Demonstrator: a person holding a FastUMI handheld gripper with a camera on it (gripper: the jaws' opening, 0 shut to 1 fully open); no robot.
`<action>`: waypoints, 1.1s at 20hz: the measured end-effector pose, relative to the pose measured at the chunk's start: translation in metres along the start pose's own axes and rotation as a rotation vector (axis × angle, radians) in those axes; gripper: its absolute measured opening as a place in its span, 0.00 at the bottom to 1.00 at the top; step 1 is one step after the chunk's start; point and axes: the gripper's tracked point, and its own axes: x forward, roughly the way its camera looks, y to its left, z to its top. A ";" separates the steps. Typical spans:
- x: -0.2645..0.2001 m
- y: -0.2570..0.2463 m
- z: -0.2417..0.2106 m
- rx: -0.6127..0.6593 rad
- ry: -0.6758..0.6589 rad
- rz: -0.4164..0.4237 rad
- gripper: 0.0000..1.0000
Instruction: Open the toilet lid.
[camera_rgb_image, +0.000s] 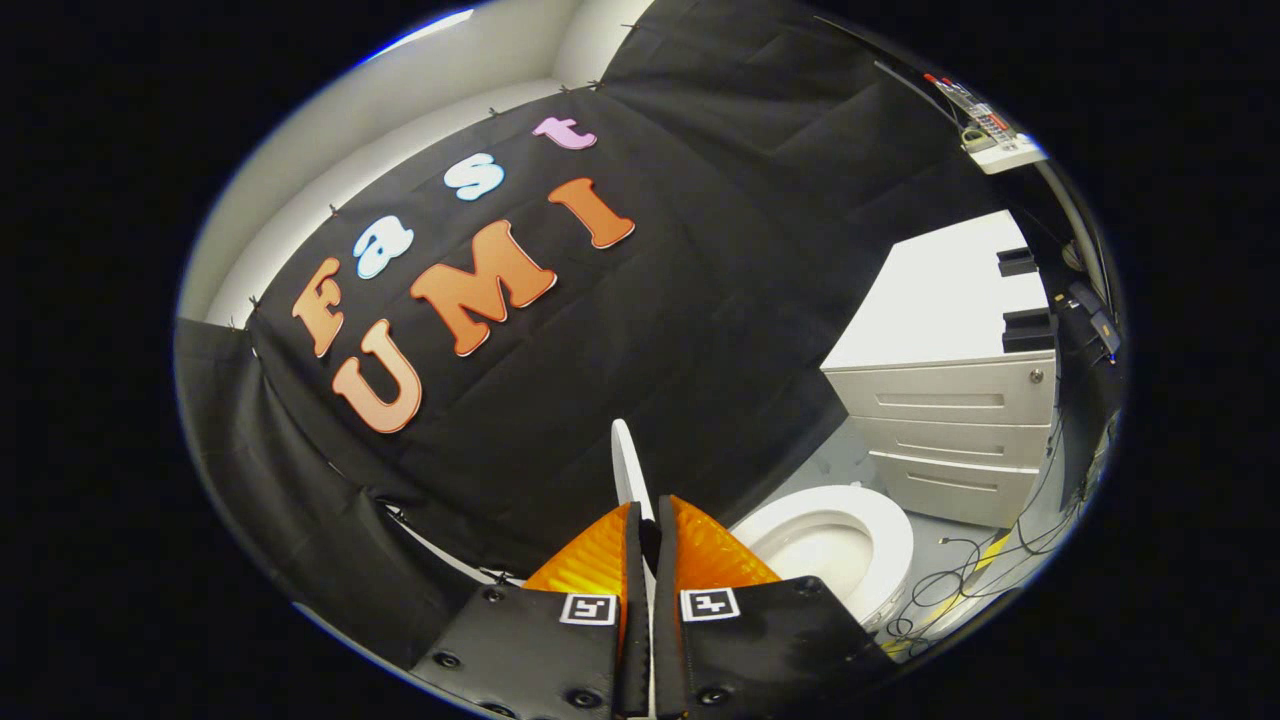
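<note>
Toilet lid (628, 465) stood raised on edge, clamped between the gripper's (650, 520) closed fingers. Bowl (880, 540) lay uncovered beside; only letting go seemed left

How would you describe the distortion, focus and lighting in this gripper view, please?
Gripper view: strong fisheye bending tilts the drawer cabinet and curves the cloth wall; the raised toilet lid, pinched edge-on between the gripper fingers, stays sharp; the toilet seat is brightly lit; the cabinet top nearly washes out.

Lid (628, 462) upright, pinched between fingers (600, 550); drawer cabinet (950, 420) beyond bowl (835, 540).
</note>
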 end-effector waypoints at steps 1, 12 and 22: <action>-0.003 0.009 -0.002 -0.004 0.002 0.013 0.10; -0.027 0.107 -0.037 -0.216 -0.006 0.128 0.10; -0.047 0.177 -0.080 -0.374 -0.022 0.210 0.10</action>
